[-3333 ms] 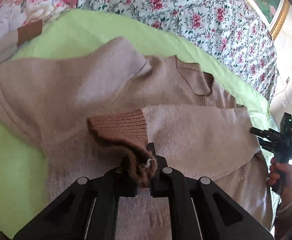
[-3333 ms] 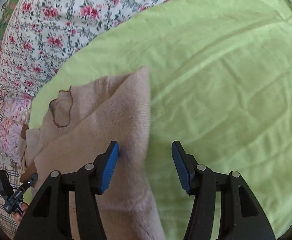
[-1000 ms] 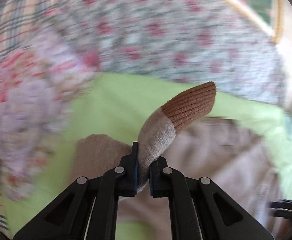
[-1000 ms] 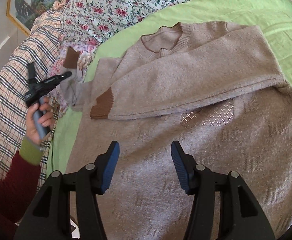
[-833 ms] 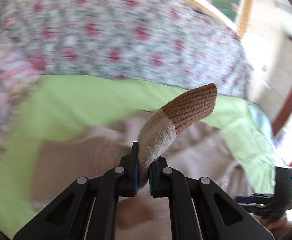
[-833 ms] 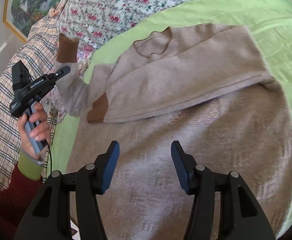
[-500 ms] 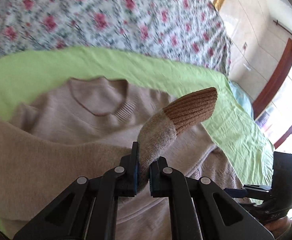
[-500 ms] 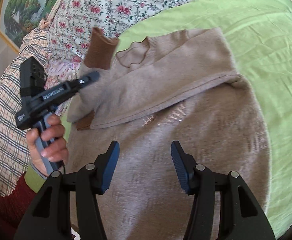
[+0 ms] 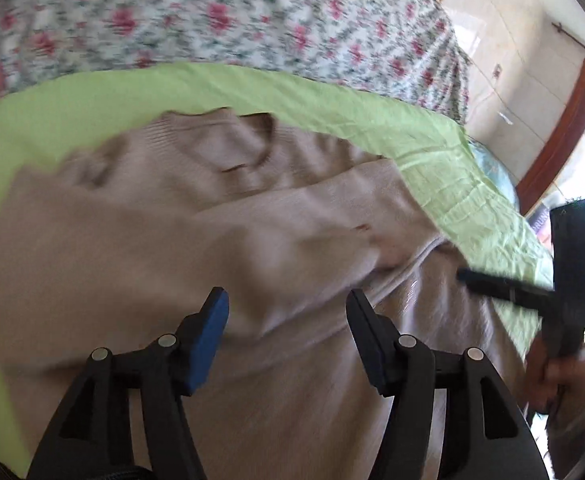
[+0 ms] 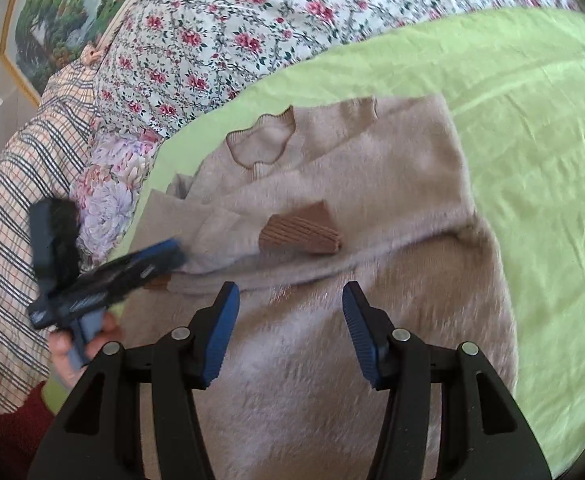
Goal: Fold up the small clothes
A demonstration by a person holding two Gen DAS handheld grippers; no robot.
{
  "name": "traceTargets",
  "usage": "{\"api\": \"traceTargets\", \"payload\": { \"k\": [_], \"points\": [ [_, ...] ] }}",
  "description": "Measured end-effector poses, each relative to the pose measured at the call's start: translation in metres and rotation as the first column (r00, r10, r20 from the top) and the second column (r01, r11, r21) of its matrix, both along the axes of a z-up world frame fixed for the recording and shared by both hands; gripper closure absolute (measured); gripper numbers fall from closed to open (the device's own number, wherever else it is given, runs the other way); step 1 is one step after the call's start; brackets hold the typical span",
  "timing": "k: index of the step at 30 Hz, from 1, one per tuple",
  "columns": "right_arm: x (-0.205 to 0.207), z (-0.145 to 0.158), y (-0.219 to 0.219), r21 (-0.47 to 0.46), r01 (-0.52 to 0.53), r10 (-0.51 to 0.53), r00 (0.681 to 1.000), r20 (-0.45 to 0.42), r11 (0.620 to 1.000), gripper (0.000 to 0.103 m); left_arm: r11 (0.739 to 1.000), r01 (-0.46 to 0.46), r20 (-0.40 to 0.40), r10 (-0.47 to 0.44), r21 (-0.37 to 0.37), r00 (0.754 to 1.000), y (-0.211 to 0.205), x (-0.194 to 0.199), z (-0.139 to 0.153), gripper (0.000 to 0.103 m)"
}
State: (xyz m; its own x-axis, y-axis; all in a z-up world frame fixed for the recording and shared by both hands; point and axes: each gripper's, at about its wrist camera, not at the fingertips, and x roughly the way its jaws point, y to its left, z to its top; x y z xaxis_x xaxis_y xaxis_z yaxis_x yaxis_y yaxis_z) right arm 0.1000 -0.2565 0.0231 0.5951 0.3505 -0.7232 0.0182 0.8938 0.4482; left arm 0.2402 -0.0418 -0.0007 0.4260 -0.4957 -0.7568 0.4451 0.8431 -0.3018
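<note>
A beige knit sweater (image 10: 332, 340) lies flat on the green sheet (image 10: 532, 160), neck away from me. Both sleeves are folded across its chest. One brown ribbed cuff (image 10: 300, 234) rests loose on top, near the middle. The other cuff (image 10: 158, 282) peeks out under the left gripper (image 10: 164, 254). In its own view the left gripper (image 9: 288, 312) hovers over the folded sleeve (image 9: 292, 240), jaws opening, nothing between them. The right gripper (image 10: 288, 304) stands open over the sweater's body and holds nothing. It shows at the right of the left wrist view (image 9: 492, 284).
A floral quilt (image 10: 252, 20) is bunched along the far side of the sheet. A plaid blanket (image 10: 32, 160) lies at the left. A framed painting (image 10: 60, 12) hangs behind, and a wooden door frame (image 9: 564, 120) stands at the right.
The left gripper carried the sleeve over the sweater, then let go. The brown cuff now lies on the chest, and the jaws stand apart. The right gripper barely moved.
</note>
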Motion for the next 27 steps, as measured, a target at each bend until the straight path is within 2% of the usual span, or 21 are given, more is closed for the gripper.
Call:
{"api": "traceTargets", "payload": {
  "k": [4, 6, 9, 12, 15, 16, 17, 18, 19, 24, 26, 27],
  "points": [
    [0.015, -0.003, 0.002, -0.078, -0.054, 0.054, 0.999, 0.001, 0.995, 0.048, 0.984, -0.142, 0.043, 0.138, 0.111, 0.989, 0.057, -0.013, -0.002, 0.041],
    [0.023, -0.003, 0.009, -0.153, -0.112, 0.114, 0.993, 0.007, 0.982, 0.048, 0.957, -0.233, 0.059, 0.226, 0.171, 0.972, 0.089, -0.012, -0.008, 0.041],
    [0.034, -0.007, 0.024, -0.274, -0.204, 0.214, 0.977, 0.008, 0.940, 0.048, 0.914, -0.327, 0.056, 0.323, 0.240, 0.945, 0.125, -0.004, -0.020, 0.041],
    [0.047, -0.016, 0.035, -0.351, -0.273, 0.289, 0.957, -0.007, 0.896, 0.048, 0.889, -0.368, 0.051, 0.368, 0.274, 0.928, 0.146, 0.007, -0.032, 0.041],
    [0.061, -0.029, 0.037, -0.373, -0.302, 0.308, 0.950, -0.045, 0.877, 0.048, 0.883, -0.380, 0.040, 0.384, 0.277, 0.922, 0.152, 0.016, -0.042, 0.041],
    [0.064, -0.031, 0.036, -0.361, -0.312, 0.316, 0.948, -0.048, 0.879, 0.049, 0.882, -0.381, 0.040, 0.385, 0.278, 0.922, 0.152, 0.018, -0.043, 0.041],
    [0.065, -0.031, 0.035, -0.345, -0.313, 0.321, 0.946, -0.037, 0.885, 0.066, 0.880, -0.382, 0.045, 0.385, 0.281, 0.922, 0.150, 0.021, -0.043, 0.041],
    [0.065, -0.029, 0.033, -0.327, -0.312, 0.321, 0.947, -0.029, 0.892, 0.076, 0.879, -0.383, 0.051, 0.385, 0.284, 0.921, 0.149, 0.024, -0.043, 0.041],
    [0.064, -0.026, 0.029, -0.299, -0.311, 0.317, 0.948, -0.028, 0.902, 0.091, 0.877, -0.385, 0.053, 0.387, 0.286, 0.921, 0.148, 0.028, -0.043, 0.041],
    [0.049, 0.002, 0.012, -0.123, -0.291, 0.296, 0.955, 0.021, 0.949, 0.095, 0.866, -0.409, 0.063, 0.409, 0.288, 0.910, 0.146, 0.035, -0.040, 0.041],
    [0.044, 0.015, -0.003, -0.002, -0.273, 0.272, 0.961, 0.040, 0.962, 0.095, 0.855, -0.430, 0.074, 0.428, 0.290, 0.901, 0.146, 0.035, -0.038, 0.041],
    [0.041, 0.025, -0.018, 0.105, -0.252, 0.247, 0.967, 0.062, 0.962, 0.095, 0.843, -0.451, 0.085, 0.447, 0.293, 0.891, 0.147, 0.035, -0.037, 0.041]
  ]
}}
